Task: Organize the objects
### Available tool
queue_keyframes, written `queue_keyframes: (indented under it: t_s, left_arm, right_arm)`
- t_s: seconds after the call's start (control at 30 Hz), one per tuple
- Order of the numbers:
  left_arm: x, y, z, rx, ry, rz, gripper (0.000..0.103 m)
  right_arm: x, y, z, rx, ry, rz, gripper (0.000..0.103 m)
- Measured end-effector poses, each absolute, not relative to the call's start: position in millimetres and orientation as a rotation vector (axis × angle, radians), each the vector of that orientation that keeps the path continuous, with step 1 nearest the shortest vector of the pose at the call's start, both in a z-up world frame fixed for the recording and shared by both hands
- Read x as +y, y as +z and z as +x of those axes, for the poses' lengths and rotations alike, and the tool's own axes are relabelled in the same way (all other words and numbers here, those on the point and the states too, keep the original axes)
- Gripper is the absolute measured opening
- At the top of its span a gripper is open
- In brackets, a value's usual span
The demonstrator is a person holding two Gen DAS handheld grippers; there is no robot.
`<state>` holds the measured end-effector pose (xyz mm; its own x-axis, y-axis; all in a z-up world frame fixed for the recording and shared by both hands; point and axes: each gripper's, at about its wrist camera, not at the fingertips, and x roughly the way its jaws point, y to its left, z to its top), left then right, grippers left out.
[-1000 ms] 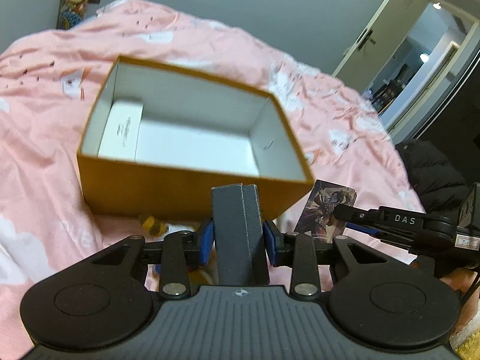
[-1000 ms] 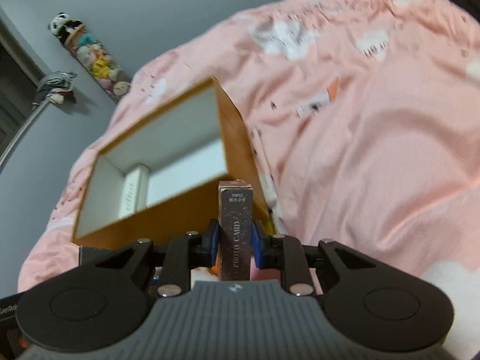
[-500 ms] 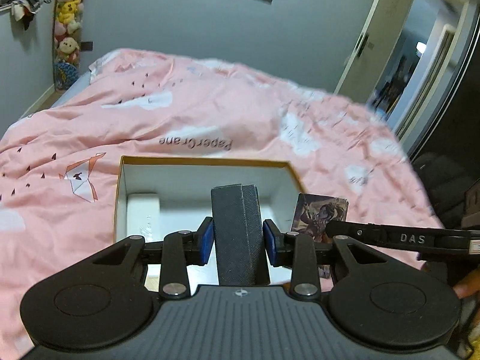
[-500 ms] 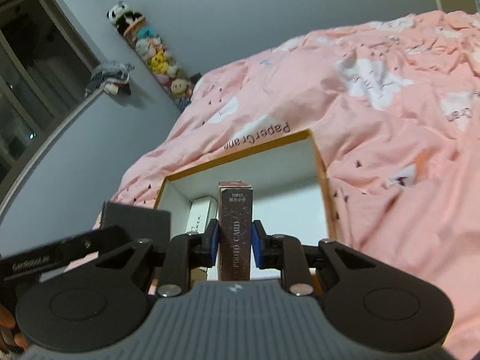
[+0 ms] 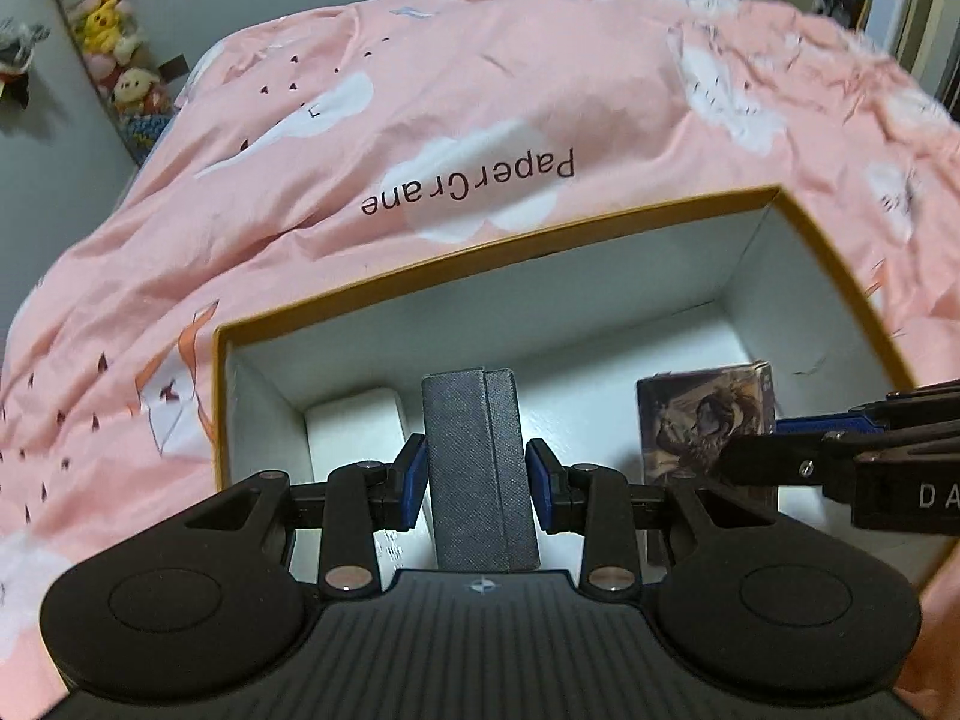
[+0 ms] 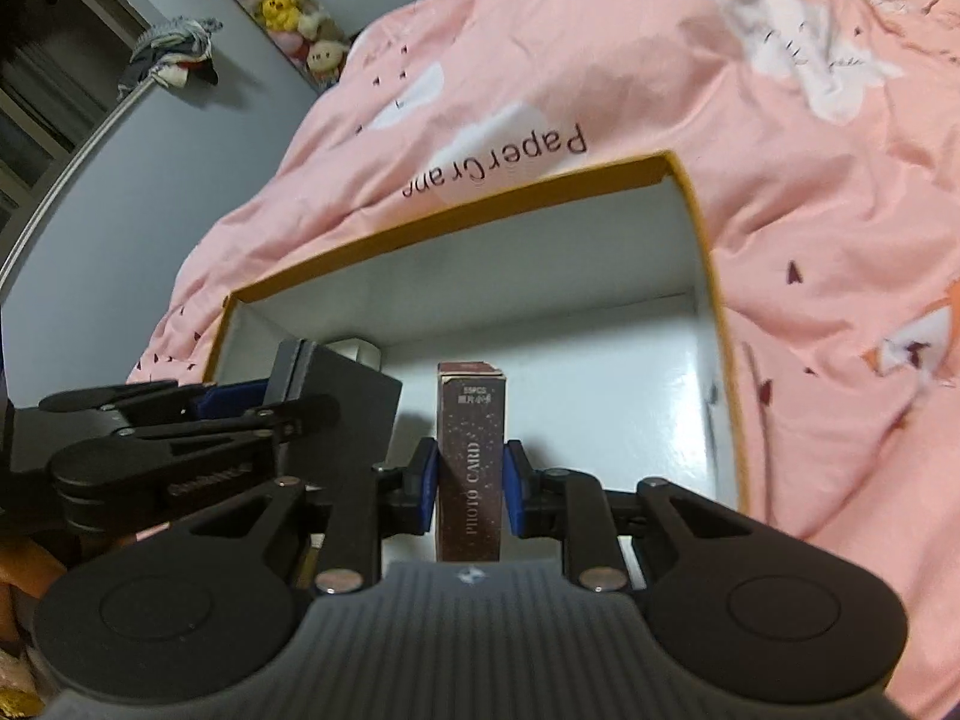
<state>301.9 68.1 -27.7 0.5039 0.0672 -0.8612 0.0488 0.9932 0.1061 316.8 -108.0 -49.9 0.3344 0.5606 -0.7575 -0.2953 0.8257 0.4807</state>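
Pink bedspread (image 5: 480, 120) with white clouds and "PaperCrane" print covers the bed, plush toys (image 5: 102, 18) stacked against the wall at far left. Open orange box (image 5: 540, 228), white inside, sits on the bedspread. Low at the box's left end lies a white item (image 5: 360, 432), long axis running away from camera. Left gripper (image 5: 478, 483) pinches a dark grey textured case (image 5: 478, 468), blue pads on both sides, long axis pointing forward along the fingers, held over the box interior. Further right, right gripper (image 6: 470, 483) clamps a maroon photo card box (image 6: 470, 462), "PHOTO CARD" lettering running up its narrow face, long axis also forward, over the box's white floor.
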Motion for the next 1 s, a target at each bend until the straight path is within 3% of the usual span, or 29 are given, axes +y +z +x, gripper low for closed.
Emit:
queue_keyframes:
  t_s: [0.43,1.0]
  left_arm:
    - [57.9,-52.9,325.1,1.063,0.062,0.234,0.041]
    - [74.7,-45.7,318.4,1.107,-0.129,-0.053,0.031]
  right_arm:
    - [-93.7,-71.6,336.3,1.179,0.591,0.294,0.024]
    - [-93.1,-72.2,339.8,1.191,0.555,0.297,0.024]
